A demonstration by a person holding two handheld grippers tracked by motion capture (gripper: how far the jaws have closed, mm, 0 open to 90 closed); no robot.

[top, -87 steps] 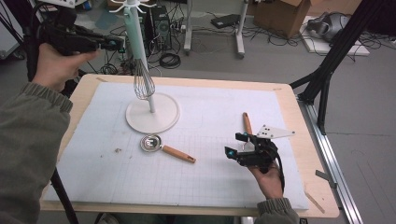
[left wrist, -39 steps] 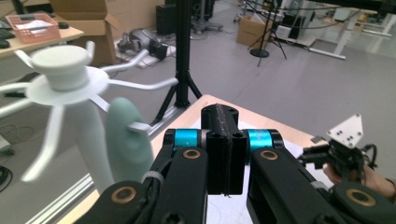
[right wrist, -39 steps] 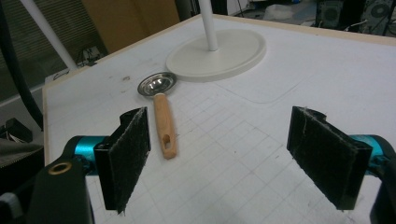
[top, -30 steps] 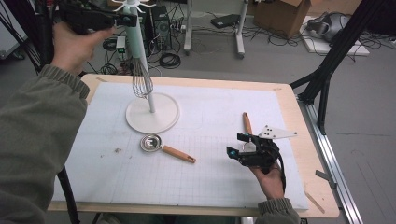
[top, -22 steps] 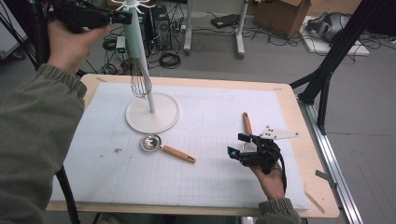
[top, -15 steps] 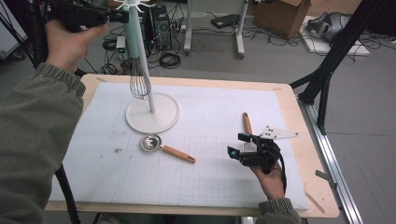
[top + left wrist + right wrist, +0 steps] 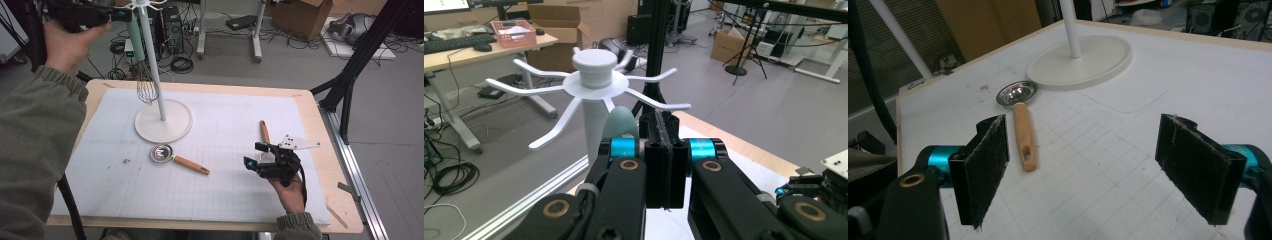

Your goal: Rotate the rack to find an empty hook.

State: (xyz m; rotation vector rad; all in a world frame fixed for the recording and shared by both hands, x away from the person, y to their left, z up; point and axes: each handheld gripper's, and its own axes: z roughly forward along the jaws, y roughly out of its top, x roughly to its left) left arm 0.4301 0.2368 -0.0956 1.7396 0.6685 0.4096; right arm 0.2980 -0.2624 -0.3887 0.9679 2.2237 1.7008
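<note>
My left gripper (image 7: 107, 16), jaws pinched together, hangs the whisk (image 7: 145, 82); right gripper (image 7: 270, 162) rests wide-jawed on the gridded white counter (image 7: 250, 120) amid workshop clutter.

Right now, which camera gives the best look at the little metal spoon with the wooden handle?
The right gripper view: the spoon lies close and large between its jaws' lines, steel bowl and handle hole clear, beside the white stand base. The high view shows the spoon whole but small. The left gripper view faces the stand's hooked top.
</note>
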